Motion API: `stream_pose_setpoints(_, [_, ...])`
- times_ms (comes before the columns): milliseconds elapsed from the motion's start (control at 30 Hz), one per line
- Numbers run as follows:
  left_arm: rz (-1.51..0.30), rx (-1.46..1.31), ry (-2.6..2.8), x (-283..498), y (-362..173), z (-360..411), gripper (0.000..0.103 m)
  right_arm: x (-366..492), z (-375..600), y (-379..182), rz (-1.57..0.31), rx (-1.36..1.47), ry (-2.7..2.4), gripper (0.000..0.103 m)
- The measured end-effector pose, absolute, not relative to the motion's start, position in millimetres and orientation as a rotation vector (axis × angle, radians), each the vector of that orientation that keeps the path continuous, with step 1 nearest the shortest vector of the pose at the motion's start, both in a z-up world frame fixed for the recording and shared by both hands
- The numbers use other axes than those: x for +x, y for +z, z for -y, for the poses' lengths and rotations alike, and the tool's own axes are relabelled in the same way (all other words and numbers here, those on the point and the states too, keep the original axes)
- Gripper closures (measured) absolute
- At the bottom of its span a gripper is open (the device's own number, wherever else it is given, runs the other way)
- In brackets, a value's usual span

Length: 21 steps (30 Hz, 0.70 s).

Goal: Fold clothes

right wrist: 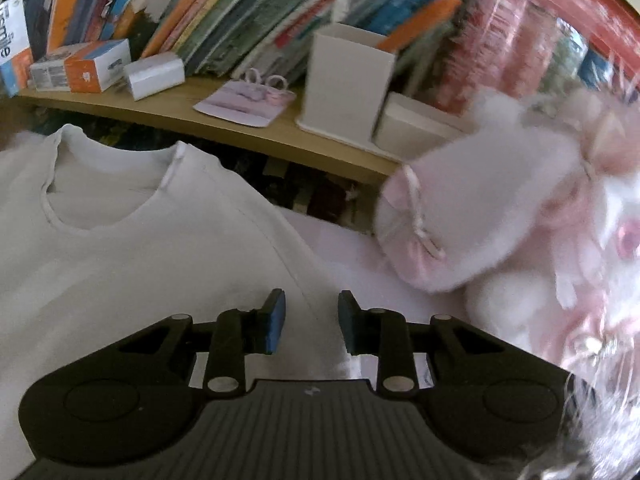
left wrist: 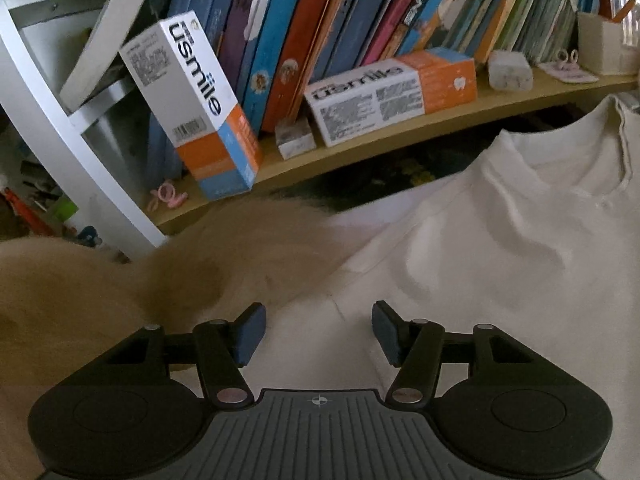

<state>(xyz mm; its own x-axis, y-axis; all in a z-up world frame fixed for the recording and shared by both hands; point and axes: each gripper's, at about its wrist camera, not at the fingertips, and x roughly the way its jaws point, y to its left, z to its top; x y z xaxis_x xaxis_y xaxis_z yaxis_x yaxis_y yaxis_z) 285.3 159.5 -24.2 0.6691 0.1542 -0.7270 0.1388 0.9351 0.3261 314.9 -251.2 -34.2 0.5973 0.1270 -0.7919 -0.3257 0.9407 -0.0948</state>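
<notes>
On the bed, left wrist view: white shirt (left wrist: 500,240) spread flat, neckline toward the bookshelf (left wrist: 400,136), no fold visible. Left tongs (left wrist: 319,334) released, jaws wide apart, nothing between the pads, hovering over the shirt's near left part, close to where it meets a tan blanket (left wrist: 80,300). Cannot tell whether pads touch fabric. Toothbrush boxes (left wrist: 200,108) and books on the shelf behind, irrelevant to the job.

Right wrist view: same shirt (right wrist: 140,240), collar up and left, right shoulder seam and edge running down toward the right tongs (right wrist: 311,322). Right tongs released too, gap narrower than the left's, nothing pinched; shirt edge lies under or just ahead of the gap. Pink plush toy (right wrist: 500,208) just beside the shirt's right side, near the tongs. White open box (right wrist: 348,80) on the shelf above.

Progress, judged from layout: garment laid out and roughly smoothed, folding itself not started. Both tongs positioned at opposite sides of the shirt, likely lining up for a first grab of the edges. Left to do: pinch both sides, fold inward, then fold lengthwise. Plush toy may snag the right-side move.
</notes>
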Motion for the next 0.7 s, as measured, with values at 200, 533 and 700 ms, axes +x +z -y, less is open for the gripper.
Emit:
stream_pose_setpoints(200, [-0.852, 0.221, -0.025, 298.3, -24.3, -170.4, 0.076, 318.4, 256.3, -33.4, -0.904, -0.197, 0.277, 0.088])
stream_pose_setpoints(533, [-0.84, 0.293, -0.026, 309.2, -32.2, -153.5, 0.098, 306.4, 245.1, -36.1, -0.862, -0.229, 0.16, 0.099])
stream_pose_setpoints(700, [-0.841, 0.292, -0.015, 316.9, -33.0, -154.8, 0.098, 324.5, 241.9, -37.4, -0.861, -0.254, 0.131, 0.099])
